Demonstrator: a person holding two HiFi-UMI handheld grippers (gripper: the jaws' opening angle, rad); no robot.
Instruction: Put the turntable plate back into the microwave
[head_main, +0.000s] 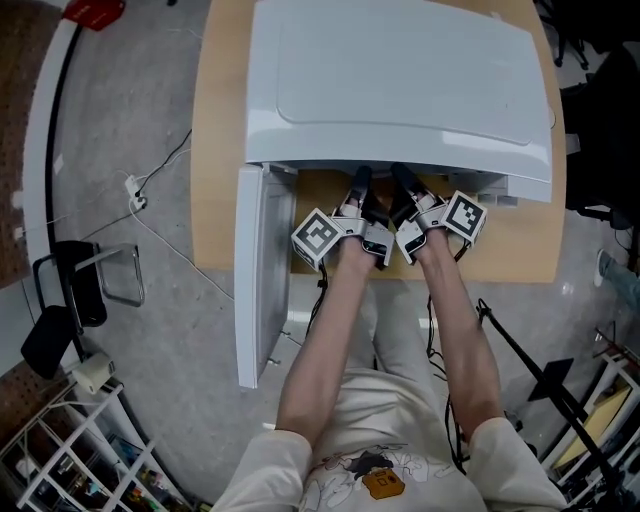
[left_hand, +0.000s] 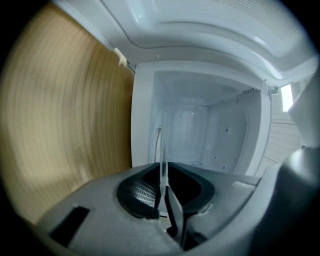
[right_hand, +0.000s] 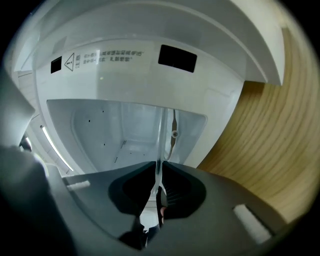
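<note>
Turntable plate (left_hand: 164, 152) clamped by both grippers at the microwave (head_main: 400, 80) opening.
Left gripper (head_main: 357, 190) and right gripper (head_main: 408, 190) are each closed on the rim of the clear glass plate, which is seen edge-on as a thin strip between the pads in both gripper views. The plate is held just in front of the white cavity (left_hand: 215, 130). The door (head_main: 258, 280) is swung open at left. The unit is set on a wooden table (head_main: 220, 150).

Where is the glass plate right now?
In both gripper views the glass plate shows edge-on, pinched between the jaws of the left gripper and the right gripper, at the mouth of the open microwave on the wooden table.
</note>
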